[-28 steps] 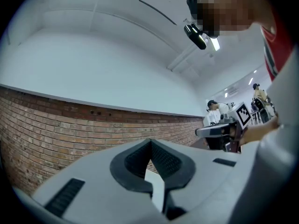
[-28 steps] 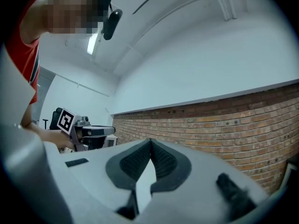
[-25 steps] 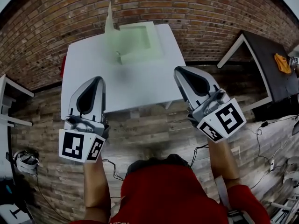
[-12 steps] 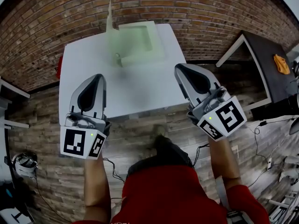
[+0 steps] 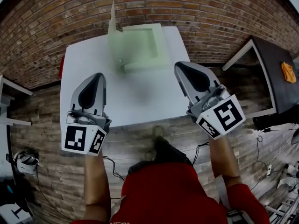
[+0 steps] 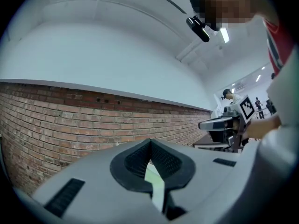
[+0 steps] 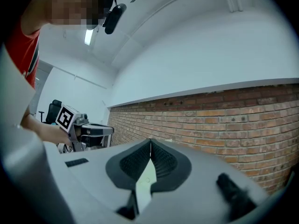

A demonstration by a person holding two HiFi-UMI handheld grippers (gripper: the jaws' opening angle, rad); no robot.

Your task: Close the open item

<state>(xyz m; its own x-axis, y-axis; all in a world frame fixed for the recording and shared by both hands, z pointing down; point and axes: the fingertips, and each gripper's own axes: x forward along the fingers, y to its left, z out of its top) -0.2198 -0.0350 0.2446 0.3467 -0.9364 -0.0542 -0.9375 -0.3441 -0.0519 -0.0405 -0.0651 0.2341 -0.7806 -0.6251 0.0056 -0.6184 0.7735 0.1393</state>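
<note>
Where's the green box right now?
In the head view, the green box sits open at the far edge of the white table, near the brick wall.

a red brick wall (image 5: 196, 8) runs behind a white table (image 5: 140, 92), with plain white wall (image 6: 93, 55) above the bricks. the floor (image 5: 46, 139) is grey-brown wood planks. at right stands a dark table (image 5: 275, 78) with a white frame and an orange cloth (image 5: 288, 72) on it. cables (image 5: 261, 143) lie on the floor. a ceiling light (image 6: 225, 34) glows.
</note>
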